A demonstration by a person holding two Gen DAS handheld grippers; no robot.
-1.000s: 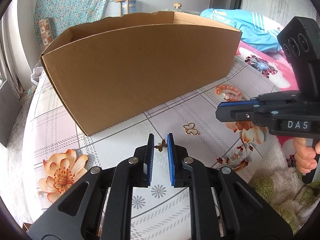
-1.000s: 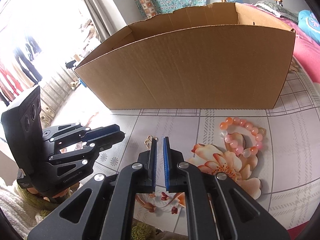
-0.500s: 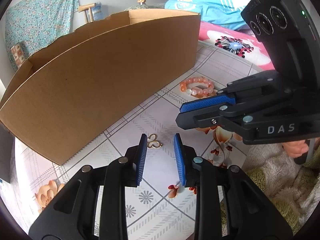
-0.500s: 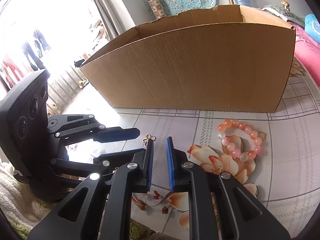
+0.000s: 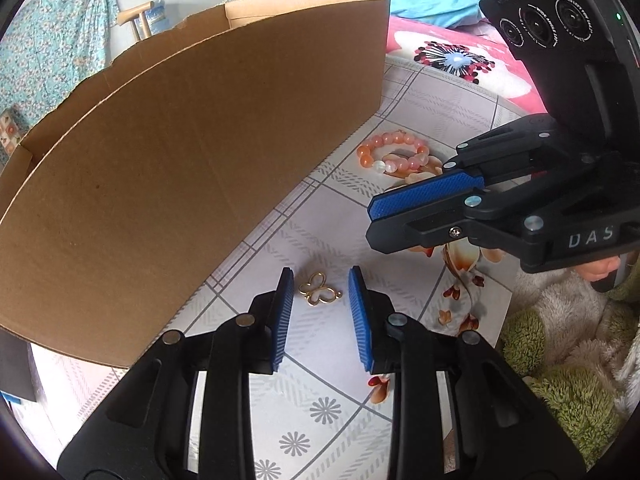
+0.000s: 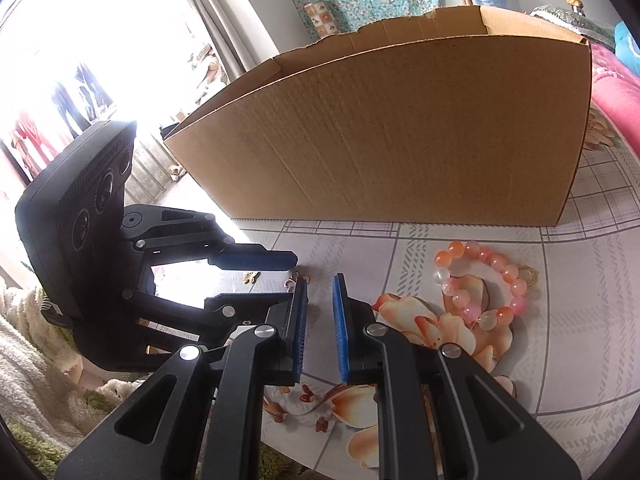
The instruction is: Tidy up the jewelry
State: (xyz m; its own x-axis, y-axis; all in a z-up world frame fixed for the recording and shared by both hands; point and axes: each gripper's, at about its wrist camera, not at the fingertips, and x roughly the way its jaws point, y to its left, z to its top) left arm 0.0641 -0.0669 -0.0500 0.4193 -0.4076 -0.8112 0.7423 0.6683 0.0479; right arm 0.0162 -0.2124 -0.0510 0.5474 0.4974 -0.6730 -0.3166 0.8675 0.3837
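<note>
At the bottom centre of the left wrist view the left gripper (image 5: 320, 280) has just been opening its jaws, and a gold butterfly charm (image 5: 319, 290) lies on the patterned tablecloth (image 5: 320, 412) between the blue pads, untouched. At the bottom centre of its own view the right gripper (image 6: 320, 286) has parted its jaws a little around nothing. Farther up, a bead bracelet (image 5: 394, 155) lies at centre right, before the cardboard box (image 5: 192, 152) filling the upper left.
</note>
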